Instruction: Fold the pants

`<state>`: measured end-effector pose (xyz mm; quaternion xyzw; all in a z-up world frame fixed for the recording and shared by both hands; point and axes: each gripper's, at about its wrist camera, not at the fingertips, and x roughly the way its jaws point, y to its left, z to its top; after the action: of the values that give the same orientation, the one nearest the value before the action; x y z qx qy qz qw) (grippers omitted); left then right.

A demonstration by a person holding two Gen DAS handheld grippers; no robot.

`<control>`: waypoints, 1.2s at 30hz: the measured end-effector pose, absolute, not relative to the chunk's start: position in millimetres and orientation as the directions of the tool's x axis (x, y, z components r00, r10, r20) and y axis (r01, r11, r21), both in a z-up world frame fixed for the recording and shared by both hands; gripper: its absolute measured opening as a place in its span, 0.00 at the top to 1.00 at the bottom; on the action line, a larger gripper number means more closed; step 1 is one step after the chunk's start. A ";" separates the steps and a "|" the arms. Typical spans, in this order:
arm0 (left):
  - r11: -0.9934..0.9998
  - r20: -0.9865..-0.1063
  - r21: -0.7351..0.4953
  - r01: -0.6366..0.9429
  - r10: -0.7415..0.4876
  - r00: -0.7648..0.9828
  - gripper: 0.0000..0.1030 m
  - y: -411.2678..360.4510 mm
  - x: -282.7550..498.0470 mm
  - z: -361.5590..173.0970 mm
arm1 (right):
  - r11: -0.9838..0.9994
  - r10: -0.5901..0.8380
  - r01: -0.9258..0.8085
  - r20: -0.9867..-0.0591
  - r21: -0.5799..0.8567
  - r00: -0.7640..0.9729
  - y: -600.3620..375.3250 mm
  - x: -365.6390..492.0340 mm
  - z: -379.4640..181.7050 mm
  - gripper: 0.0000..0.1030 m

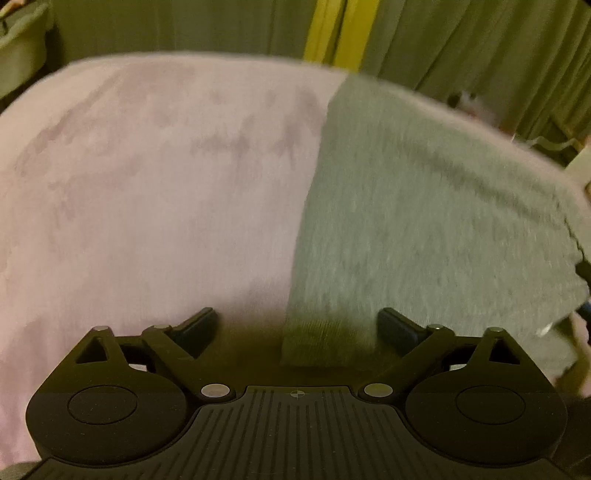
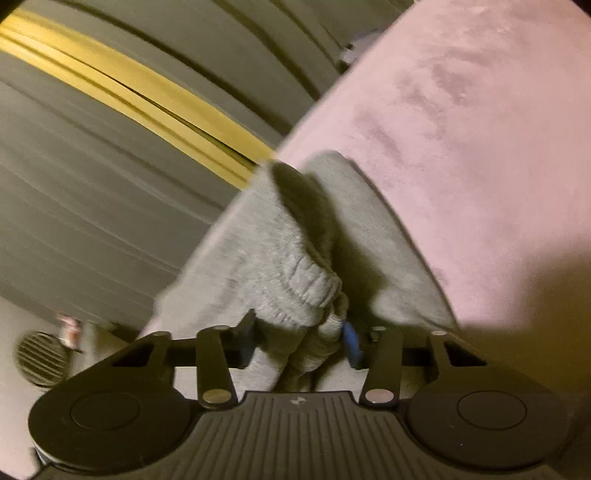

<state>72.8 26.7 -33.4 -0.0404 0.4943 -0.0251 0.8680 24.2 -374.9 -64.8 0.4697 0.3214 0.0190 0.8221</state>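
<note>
Grey knit pants [image 1: 424,221] lie spread on a pink bedcover [image 1: 147,184], filling the right half of the left wrist view. My left gripper [image 1: 297,325] hovers open and wide over the pants' left edge, and its fingers touch nothing. In the right wrist view the pants [image 2: 280,258] are bunched at the edge of the pink bedcover [image 2: 461,129]. Their ribbed elastic band sits between the jaws of my right gripper [image 2: 299,343], which is shut on it. The cloth fills the gap from the dark finger to the blue pad [image 2: 349,338]. The picture is blurred.
Grey-green curtains [image 1: 461,44] with a yellow strip [image 1: 332,29] hang behind the bed. A green bin [image 1: 22,55] stands at the far left. In the right wrist view the curtains [image 2: 110,184] fill the left side, and a round grille [image 2: 40,362] lies on the pale floor below.
</note>
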 end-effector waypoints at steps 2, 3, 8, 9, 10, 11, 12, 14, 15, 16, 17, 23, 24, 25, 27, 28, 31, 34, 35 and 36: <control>0.992 -0.829 -0.128 -0.008 -0.103 0.550 0.08 32.0 72.7 -26.0 | 0.595 0.334 0.243 -0.511 0.766 0.792 -374.4 16.4 -53.4 0.59; 0.988 -0.819 -0.153 -0.015 -0.118 0.562 0.08 35.4 74.0 -23.4 | 0.607 0.331 0.250 -0.526 0.754 0.783 -374.8 15.2 -52.1 0.59; 0.957 -0.808 -0.289 -0.028 -0.228 0.543 0.08 48.7 96.5 -23.7 | 0.682 0.302 0.352 -0.686 0.641 0.662 -377.3 29.4 -69.7 0.53; 0.952 -0.811 -0.305 -0.020 -0.249 0.529 0.08 49.2 102.1 -25.9 | 0.675 0.310 0.351 -0.681 0.649 0.663 -379.0 30.4 -68.5 0.49; 0.948 -0.817 -0.318 -0.009 -0.269 0.511 0.08 48.5 107.6 -28.8 | 0.685 0.307 0.346 -0.685 0.641 0.661 -380.2 33.1 -64.6 0.41; 0.945 -0.823 -0.327 -0.001 -0.284 0.492 0.08 47.9 113.8 -32.3 | 0.703 0.289 0.340 -0.688 0.624 0.665 -381.8 35.1 -60.2 0.38; 0.942 -0.828 -0.334 0.010 -0.299 0.475 0.08 47.0 120.0 -35.5 | 0.727 0.258 0.341 -0.696 0.597 0.670 -382.2 35.2 -56.4 0.24; 0.941 -0.836 -0.336 0.038 -0.317 0.447 0.08 43.2 130.6 -42.2 | 0.770 0.177 0.355 -0.713 0.530 0.678 -389.5 36.7 -49.6 0.04; 0.939 -0.838 -0.339 0.060 -0.330 0.436 0.08 40.0 135.0 -45.4 | 0.780 0.192 0.328 -0.702 0.533 0.685 -394.9 40.0 -50.3 0.04; 0.934 -0.839 -0.346 0.084 -0.349 0.418 0.09 37.9 141.5 -49.4 | 0.777 0.238 0.297 -0.695 0.556 0.678 -399.9 45.0 -54.0 0.04; 0.929 -0.840 -0.356 0.097 -0.364 0.402 0.09 36.5 146.9 -53.2 | 0.764 0.293 0.269 -0.686 0.587 0.666 -404.3 49.7 -59.0 0.04; 0.889 -0.814 -0.413 0.198 -0.458 0.358 0.08 30.9 176.9 -67.6 | 0.631 0.518 0.224 -0.618 0.743 0.591 -423.3 88.4 -103.3 0.04; 0.881 -0.807 -0.422 0.214 -0.473 0.354 0.07 28.0 180.4 -69.1 | 0.612 0.536 0.216 -0.600 0.761 0.594 -423.1 93.1 -106.8 0.04; 0.871 -0.800 -0.432 0.233 -0.489 0.347 0.07 24.5 184.2 -71.2 | 0.600 0.550 0.205 -0.585 0.773 0.596 -420.6 98.4 -109.8 0.03; 0.855 -0.795 -0.438 0.276 -0.512 0.326 0.02 17.0 192.9 -76.5 | 0.628 0.554 0.166 -0.586 0.760 0.591 -411.9 108.3 -111.5 0.03; 0.848 -0.790 -0.445 0.288 -0.523 0.319 0.02 14.7 198.8 -80.6 | 0.654 0.549 0.141 -0.594 0.743 0.588 -408.2 113.9 -111.2 0.03; 0.818 -0.748 -0.520 0.245 -0.575 0.332 0.03 17.6 212.9 -84.4 | 0.714 0.502 0.111 -0.616 0.691 0.606 -394.5 118.0 -107.1 0.14; 0.802 -0.714 -0.502 0.323 -0.596 0.367 0.39 11.9 209.1 -81.4 | 0.715 0.471 0.126 -0.606 0.688 0.641 -387.4 110.4 -102.6 0.35; 0.807 -0.717 -0.473 0.355 -0.586 0.377 0.39 8.1 206.8 -81.2 | 0.714 0.464 0.130 -0.603 0.688 0.648 -385.6 111.5 -104.0 0.35; 0.808 -0.717 -0.464 0.363 -0.583 0.383 0.39 6.6 205.9 -82.5 | 0.717 0.458 0.133 -0.607 0.684 0.649 -383.9 111.1 -105.0 0.34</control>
<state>205.9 6.6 -82.5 -0.1157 0.4756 -0.2872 0.8234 111.1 -383.9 -105.0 0.3631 0.4074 0.0976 0.8323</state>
